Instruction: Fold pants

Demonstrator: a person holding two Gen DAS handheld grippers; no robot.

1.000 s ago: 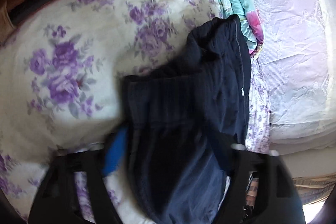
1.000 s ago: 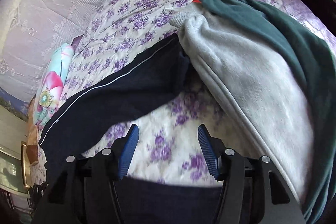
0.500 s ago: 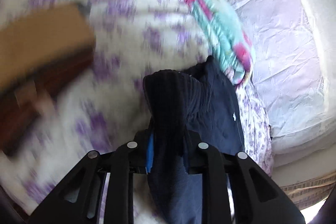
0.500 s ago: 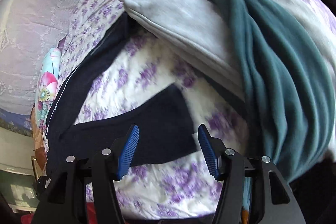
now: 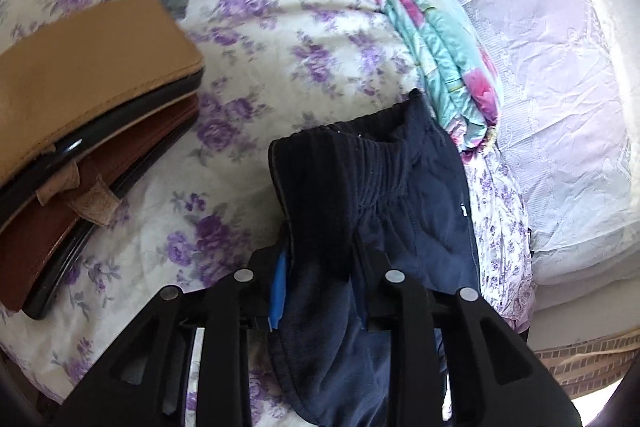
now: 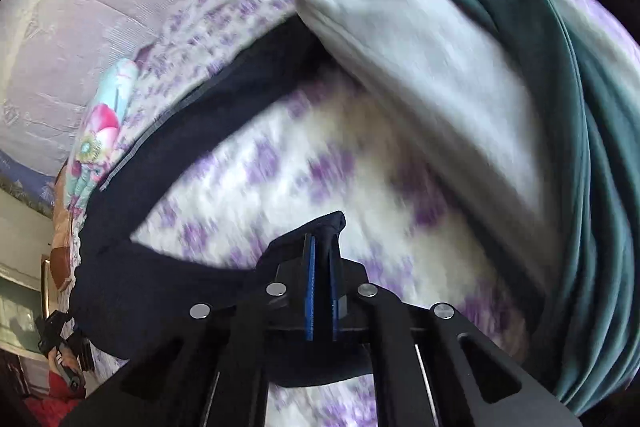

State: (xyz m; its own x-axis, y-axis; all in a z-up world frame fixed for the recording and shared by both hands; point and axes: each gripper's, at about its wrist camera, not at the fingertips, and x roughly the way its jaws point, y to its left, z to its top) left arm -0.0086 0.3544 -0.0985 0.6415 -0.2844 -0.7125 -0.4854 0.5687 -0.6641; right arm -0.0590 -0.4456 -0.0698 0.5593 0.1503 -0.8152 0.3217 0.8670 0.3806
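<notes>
Both claws clamped on navy pants over a floral bed.

The left claw (image 5: pixel 320 267) is closed on the elastic waistband of the navy pants (image 5: pixel 380 195), which bunch up between its fingers and spill toward the camera; the rest of the waist lies on the purple-flowered bedspread (image 5: pixel 280 27), just beside a folded turquoise floral quilt (image 5: pixel 444 55). A tan and brown stack of cushions (image 5: pixel 80 99) rests on the bedspread to the left. The right claw (image 6: pixel 322 267) is pinched shut on a corner of the same pants (image 6: pixel 224 107), its blue pads (image 6: pixel 310 287) nearly meeting, with dark cloth running from it in a loop across the bedspread (image 6: pixel 320 167). Beyond that loop, a grey garment (image 6: pixel 420 67) and a dark green garment (image 6: pixel 580 147) lie draped together.
</notes>
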